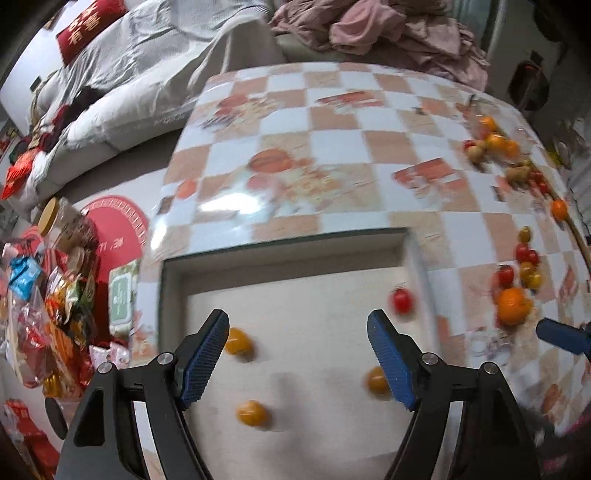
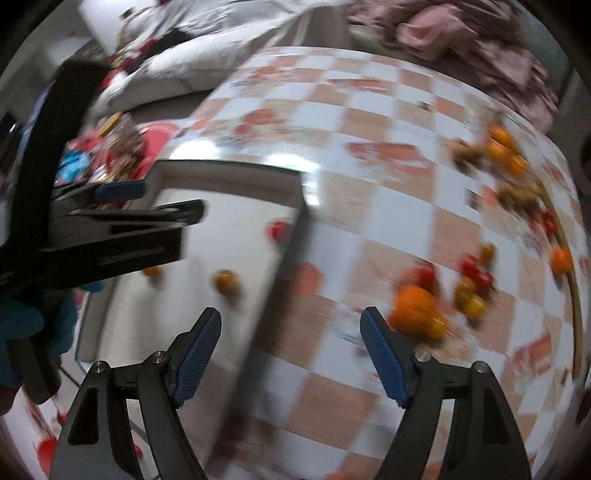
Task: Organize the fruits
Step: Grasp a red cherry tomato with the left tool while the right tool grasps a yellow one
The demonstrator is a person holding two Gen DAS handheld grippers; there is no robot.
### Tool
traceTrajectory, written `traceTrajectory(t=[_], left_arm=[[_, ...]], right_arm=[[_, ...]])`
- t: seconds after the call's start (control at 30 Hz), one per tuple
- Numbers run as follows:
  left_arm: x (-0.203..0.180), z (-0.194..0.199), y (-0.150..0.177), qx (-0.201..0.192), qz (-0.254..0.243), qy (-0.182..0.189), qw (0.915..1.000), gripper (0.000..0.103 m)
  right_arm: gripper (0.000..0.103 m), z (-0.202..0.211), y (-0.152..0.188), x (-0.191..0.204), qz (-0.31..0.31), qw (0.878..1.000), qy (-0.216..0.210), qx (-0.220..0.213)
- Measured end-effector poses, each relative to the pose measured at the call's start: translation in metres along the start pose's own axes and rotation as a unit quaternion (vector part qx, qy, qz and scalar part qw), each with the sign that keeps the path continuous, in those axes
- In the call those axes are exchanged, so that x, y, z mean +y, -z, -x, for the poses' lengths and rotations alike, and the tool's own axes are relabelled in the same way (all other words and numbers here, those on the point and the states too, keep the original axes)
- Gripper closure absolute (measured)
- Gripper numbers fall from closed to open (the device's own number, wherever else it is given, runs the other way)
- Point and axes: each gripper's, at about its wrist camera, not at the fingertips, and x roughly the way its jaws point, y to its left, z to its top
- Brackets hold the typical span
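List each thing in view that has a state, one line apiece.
left gripper: open, empty, above the tray
right gripper: open, empty, over the tray's right edge
tray: holds three yellow tomatoes and one red
orange: loose on the table, outside the tray

You're over a glossy, glare-streaked checked orange-and-white plastic table cover (image 1: pixel 332 122) holding a matt pale shallow rectangular tray (image 1: pixel 288 258), with smooth shiny-skinned small red and yellow tomatoes (image 1: pixel 526 266), your matt black grippers' ribbed blue rubbery finger pads (image 1: pixel 202 363), and rumpled pink cloth (image 1: pixel 388 29) behind.
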Motion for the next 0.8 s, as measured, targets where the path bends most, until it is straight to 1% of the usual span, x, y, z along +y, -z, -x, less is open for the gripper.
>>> traceTrajectory(t=[0.1,0.2,0.37,0.43,0.57,0.6,0.63,0.7,0.73,0.8], left_arm=[[-0.026,0.008,-0.005,-0.008,-0.016,0.014,0.9997,0.025],[-0.053,0.013,-0.01,-0.014,-0.036,0.026,0.9989,0.025],[-0.092,0.01,-0.017,-0.01,-0.057,0.049,0.9971,0.025],[-0.107,0.005,-0.022,-0.004,-0.062,0.062,0.9962,0.025],[-0.134,-0.011,-0.034,0.017,-0.073,0.1,0.9921,0.025],[-0.14,-0.015,-0.035,0.021,-0.076,0.103,0.9916,0.025],[-0.146,-0.02,-0.037,0.025,-0.08,0.104,0.991,0.025],[-0.156,-0.029,-0.038,0.034,-0.092,0.105,0.9897,0.025],[-0.16,-0.033,-0.039,0.038,-0.097,0.104,0.9891,0.025],[-0.169,-0.041,-0.039,0.05,-0.109,0.106,0.9871,0.025]], right_arm=[[0.022,0.006,0.008,-0.036,-0.044,0.999,0.023,0.001],[0.022,0.008,0.016,-0.078,-0.088,0.995,0.046,0.005],[0.022,0.007,0.026,-0.126,-0.131,0.989,0.067,0.008],[0.022,0.005,0.027,-0.137,-0.137,0.988,0.074,0.008],[0.023,0.0,0.029,-0.152,-0.138,0.988,0.076,0.007],[0.025,-0.001,0.031,-0.154,-0.137,0.988,0.076,0.007],[0.031,-0.003,0.031,-0.157,-0.136,0.988,0.073,0.007],[0.04,-0.008,0.031,-0.161,-0.137,0.988,0.068,0.011],[0.043,-0.009,0.032,-0.164,-0.14,0.988,0.063,0.012],[0.043,-0.009,0.035,-0.167,-0.143,0.988,0.06,0.011]])
